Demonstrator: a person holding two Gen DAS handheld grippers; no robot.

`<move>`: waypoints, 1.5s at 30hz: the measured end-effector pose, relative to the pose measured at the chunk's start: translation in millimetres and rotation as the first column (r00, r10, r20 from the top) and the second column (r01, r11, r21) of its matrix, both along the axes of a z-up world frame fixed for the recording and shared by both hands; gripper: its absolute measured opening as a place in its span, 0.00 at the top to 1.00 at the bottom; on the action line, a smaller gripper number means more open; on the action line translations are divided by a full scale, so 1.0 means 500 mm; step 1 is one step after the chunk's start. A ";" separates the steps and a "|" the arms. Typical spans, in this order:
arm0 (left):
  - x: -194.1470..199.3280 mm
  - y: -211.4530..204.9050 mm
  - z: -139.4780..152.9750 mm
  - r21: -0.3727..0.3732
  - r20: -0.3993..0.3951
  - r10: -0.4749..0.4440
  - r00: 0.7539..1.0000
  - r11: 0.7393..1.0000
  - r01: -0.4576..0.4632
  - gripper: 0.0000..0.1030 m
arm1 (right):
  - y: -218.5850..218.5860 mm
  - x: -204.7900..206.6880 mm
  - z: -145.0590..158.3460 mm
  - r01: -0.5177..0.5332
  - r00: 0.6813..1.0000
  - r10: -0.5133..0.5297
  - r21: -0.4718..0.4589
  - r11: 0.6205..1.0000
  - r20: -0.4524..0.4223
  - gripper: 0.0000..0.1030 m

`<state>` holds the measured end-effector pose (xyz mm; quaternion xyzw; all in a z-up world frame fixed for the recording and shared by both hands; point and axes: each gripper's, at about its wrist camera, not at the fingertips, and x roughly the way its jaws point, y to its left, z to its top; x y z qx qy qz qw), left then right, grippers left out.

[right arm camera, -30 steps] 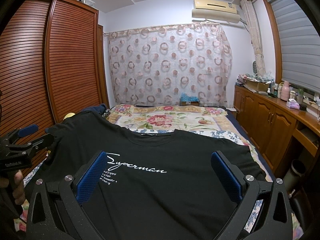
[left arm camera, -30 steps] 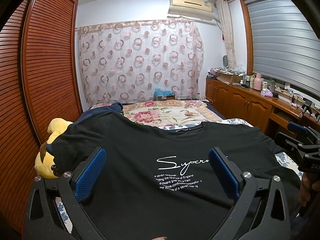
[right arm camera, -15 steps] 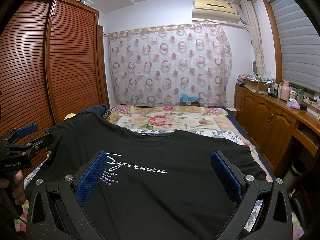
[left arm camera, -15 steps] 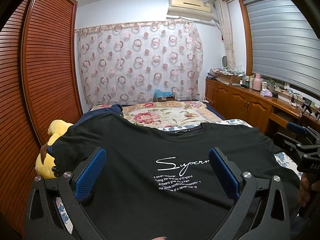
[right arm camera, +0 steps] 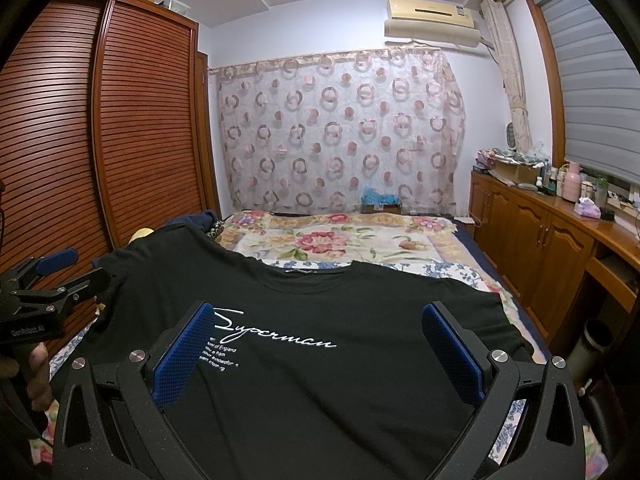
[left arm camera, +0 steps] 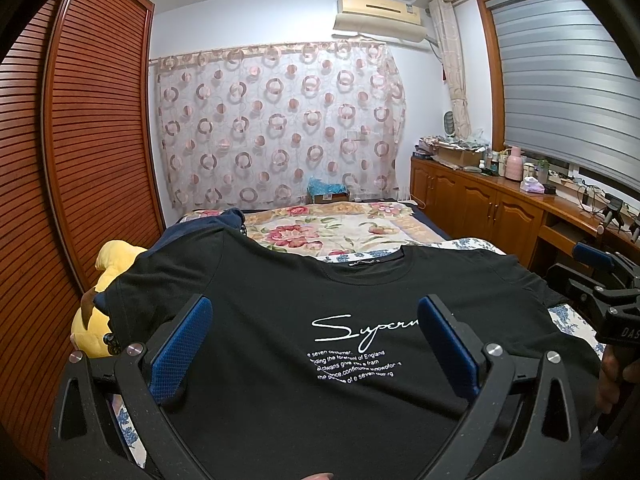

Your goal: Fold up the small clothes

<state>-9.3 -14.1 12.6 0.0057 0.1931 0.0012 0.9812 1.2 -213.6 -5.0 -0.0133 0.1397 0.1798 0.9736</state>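
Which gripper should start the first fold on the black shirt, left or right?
Left, probably. The left gripper hangs open over the shirt near the sleeve by the yellow toy. The right gripper is open too.

Louvred wooden wardrobe point(left arm camera: 80, 168) left; circle-print curtain point(left arm camera: 280, 136) on far wall; air conditioner point(left arm camera: 380, 14) above; grey blind point(left arm camera: 560, 92) right; low wooden cabinets point(left arm camera: 480, 212) beneath.
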 end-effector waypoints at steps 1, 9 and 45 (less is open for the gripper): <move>0.000 0.000 0.000 0.000 0.000 0.000 1.000 1.000 0.000 0.00 | -0.001 0.000 0.000 0.000 1.000 0.000 0.000 1.000 0.000 0.00; 0.000 -0.002 0.000 0.001 0.001 0.000 1.000 1.000 0.000 0.00 | -0.003 0.002 0.000 -0.003 1.000 0.003 0.002 1.000 0.001 0.00; 0.021 0.276 -0.085 -0.012 -0.204 0.099 0.974 0.995 -0.104 0.00 | 0.066 0.142 -0.002 -0.238 0.964 0.223 -0.096 0.967 -0.147 0.00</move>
